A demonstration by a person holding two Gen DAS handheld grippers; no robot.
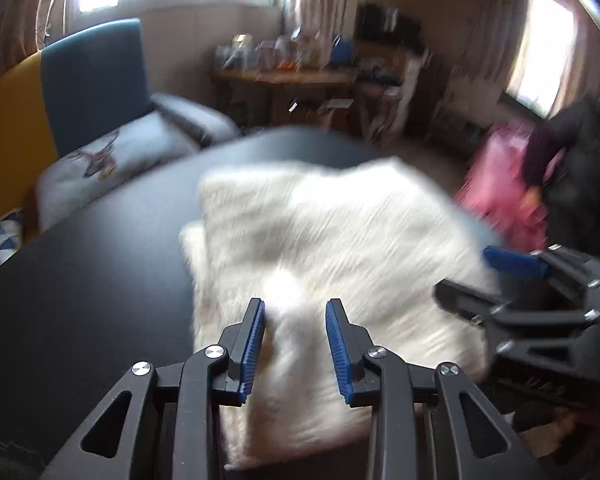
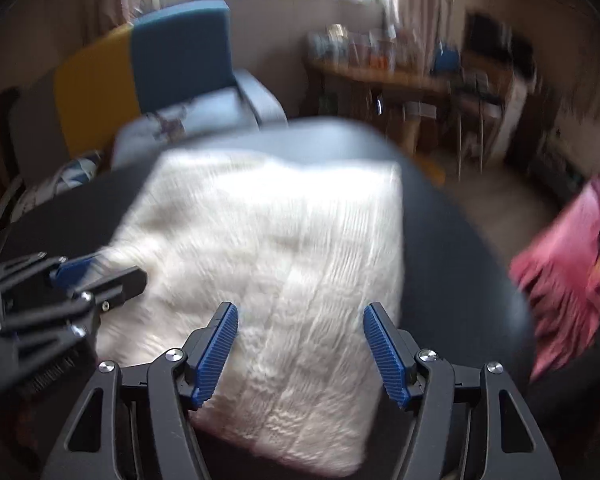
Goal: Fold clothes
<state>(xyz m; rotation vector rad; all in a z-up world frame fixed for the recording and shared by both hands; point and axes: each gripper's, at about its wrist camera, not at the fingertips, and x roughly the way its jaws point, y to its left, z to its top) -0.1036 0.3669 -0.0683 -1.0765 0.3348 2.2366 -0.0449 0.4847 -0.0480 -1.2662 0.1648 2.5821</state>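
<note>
Both two-finger grippers, left gripper and right gripper, stand open, gripping nothing, above the white knitted garment. It lies as a compact rectangle on the dark round table. Any further pinch should take all layers together.

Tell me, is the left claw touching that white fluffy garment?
Cannot tell. In the left wrist view the open left gripper frames the white garment, but blur hides any contact.

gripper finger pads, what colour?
Blue, ribbed. Clearest in the right wrist view on the right gripper; same on the left gripper.
</note>
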